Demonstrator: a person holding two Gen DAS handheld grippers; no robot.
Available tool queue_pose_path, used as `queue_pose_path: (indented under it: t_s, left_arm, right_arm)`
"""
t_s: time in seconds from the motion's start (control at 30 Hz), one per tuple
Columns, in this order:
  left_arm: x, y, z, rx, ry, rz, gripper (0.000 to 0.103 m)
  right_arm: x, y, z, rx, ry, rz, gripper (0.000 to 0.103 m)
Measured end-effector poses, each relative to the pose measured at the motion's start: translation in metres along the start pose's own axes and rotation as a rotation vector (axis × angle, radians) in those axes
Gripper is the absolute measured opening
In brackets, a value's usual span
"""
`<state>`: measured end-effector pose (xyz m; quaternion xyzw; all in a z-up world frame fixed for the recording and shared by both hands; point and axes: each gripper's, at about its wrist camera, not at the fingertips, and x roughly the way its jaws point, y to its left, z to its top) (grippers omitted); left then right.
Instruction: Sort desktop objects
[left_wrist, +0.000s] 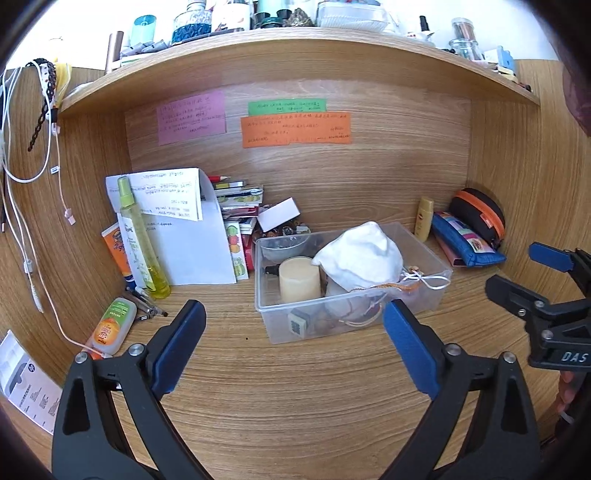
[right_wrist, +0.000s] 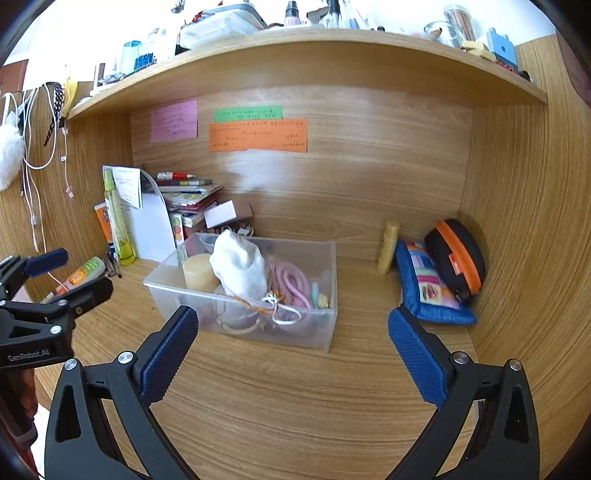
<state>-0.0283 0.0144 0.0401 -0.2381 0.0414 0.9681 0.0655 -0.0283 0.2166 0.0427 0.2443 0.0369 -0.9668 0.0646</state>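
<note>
I have both grippers clear of the load: left gripper (left_wrist: 293, 345) and right gripper (right_wrist: 293, 354) stand with jaws spread wide and nothing between them, above bare worktop (left_wrist: 295, 406). The clear plastic bin (left_wrist: 424, 295) sits mid-worktop, holding a candle (left_wrist: 299, 278), a white drawstring pouch (left_wrist: 360, 254) and small items.

Risks, in my judgement: the pouch cord trails over the bin's front wall and could snag a jaw, dragging the light bin; the tall spray bottle (left_wrist: 138, 236) leaning at the left could topple if brushed; the white cable (left_wrist: 48, 288) lies near the orange-labelled bottle (left_wrist: 110, 326).

Legible writing: "DAS" on the right gripper body, "GenRobot.AI" on the left. The sticky notes (left_wrist: 295, 129) are handwritten, unreadable
</note>
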Motion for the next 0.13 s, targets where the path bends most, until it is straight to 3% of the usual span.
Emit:
queue_pose_path:
  t_s: [0.13]
  left_arm:
    - [0.0017, -0.0014, -0.0008, 0.005, -0.002, -0.011, 0.098]
  right_arm:
    - [0.0033, 0.0018, -0.0027, -0.002, 0.015, 0.000, 0.103]
